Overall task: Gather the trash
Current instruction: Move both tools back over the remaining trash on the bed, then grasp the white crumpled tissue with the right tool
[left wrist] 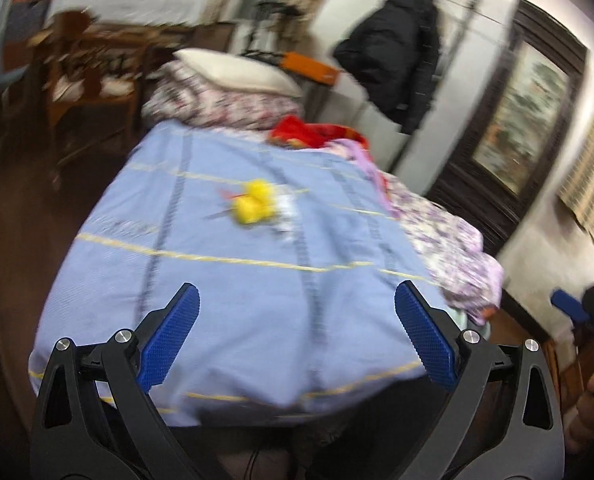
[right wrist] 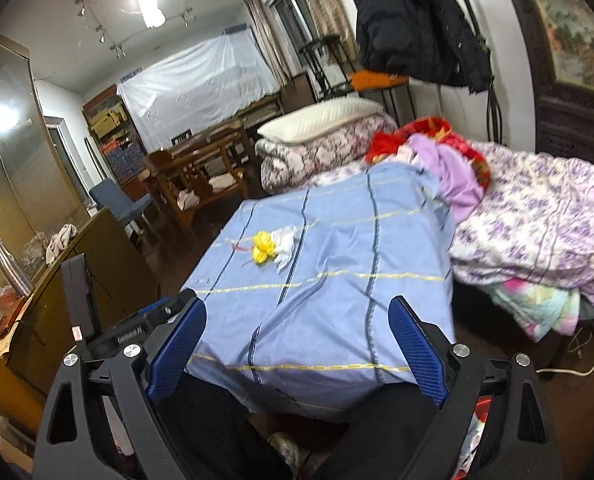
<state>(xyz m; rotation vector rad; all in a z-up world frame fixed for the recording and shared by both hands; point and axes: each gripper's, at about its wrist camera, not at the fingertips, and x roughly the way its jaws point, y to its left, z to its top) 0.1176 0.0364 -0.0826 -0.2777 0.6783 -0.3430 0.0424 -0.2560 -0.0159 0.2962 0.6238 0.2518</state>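
A small heap of trash lies on the blue striped bed sheet [left wrist: 233, 280]: a crumpled yellow piece [left wrist: 253, 205] with a white crumpled piece [left wrist: 287, 208] beside it and thin red scraps at its left. The same yellow piece [right wrist: 264, 246] and white piece [right wrist: 285, 249] show in the right wrist view on the sheet [right wrist: 337, 300]. My left gripper [left wrist: 297, 312] is open and empty, well short of the trash, over the bed's near end. My right gripper [right wrist: 297, 324] is open and empty, also near the bed's near edge.
Folded quilts and a white pillow [right wrist: 321, 120] are piled at the bed's far end, with red and purple bedding [right wrist: 537, 216] on the right. A black coat [right wrist: 413, 16] hangs on the wall. A wooden counter with a steel bottle [right wrist: 11, 268] stands left.
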